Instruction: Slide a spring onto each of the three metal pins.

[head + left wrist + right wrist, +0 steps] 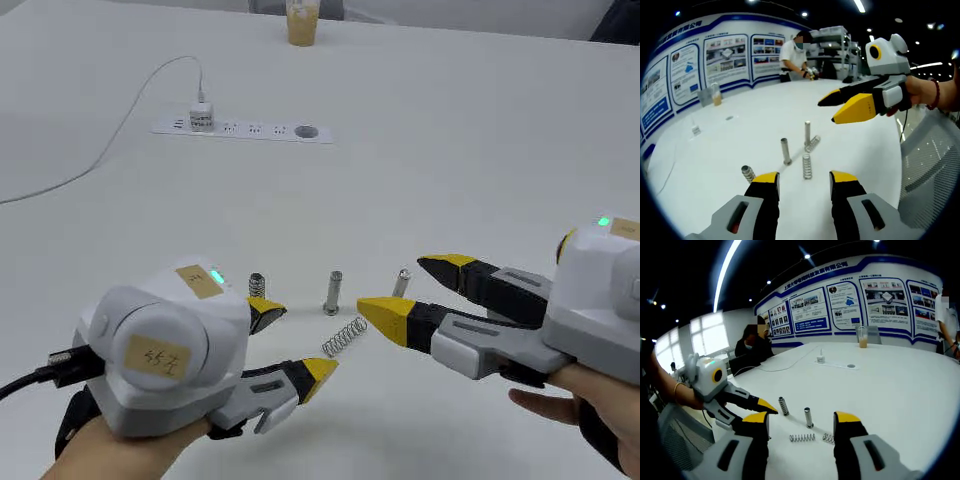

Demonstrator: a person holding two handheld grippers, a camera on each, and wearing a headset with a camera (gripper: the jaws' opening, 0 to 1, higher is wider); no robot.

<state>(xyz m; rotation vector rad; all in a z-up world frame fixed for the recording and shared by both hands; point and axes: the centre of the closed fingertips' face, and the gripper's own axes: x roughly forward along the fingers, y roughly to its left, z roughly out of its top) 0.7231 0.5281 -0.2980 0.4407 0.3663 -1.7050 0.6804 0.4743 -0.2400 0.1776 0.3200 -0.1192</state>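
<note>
Grippers were held low over the white desk (450, 150), one in each hand, and they pointed toward each other from two sides. The left gripper (293, 343) entered the head view from the bottom left corner and aimed to the right and a little away from the person; its jaws were spread apart and gripped nothing. The right gripper (389, 284) reached in from the right edge and pointed to the left, also with the jaws released and nothing between them. Three pins stood in a row on the desk between the two sets of jaws. The left pin (257, 285) carried a fitted spring (257, 281) and stood just beyond the upper jaw of the left gripper. The middle pin (333, 292) was bare and upright. The right pin (402, 283) stood in the gap of the right gripper's jaws as the head view showed it, but whether the jaws touched it could not be told. One loose spring (343, 337) lay flat on the desk in front of the middle pin, between the tips of both grippers and touching neither. In the left gripper view a second spring (813, 143) lay at the foot of the far pin.
</note>
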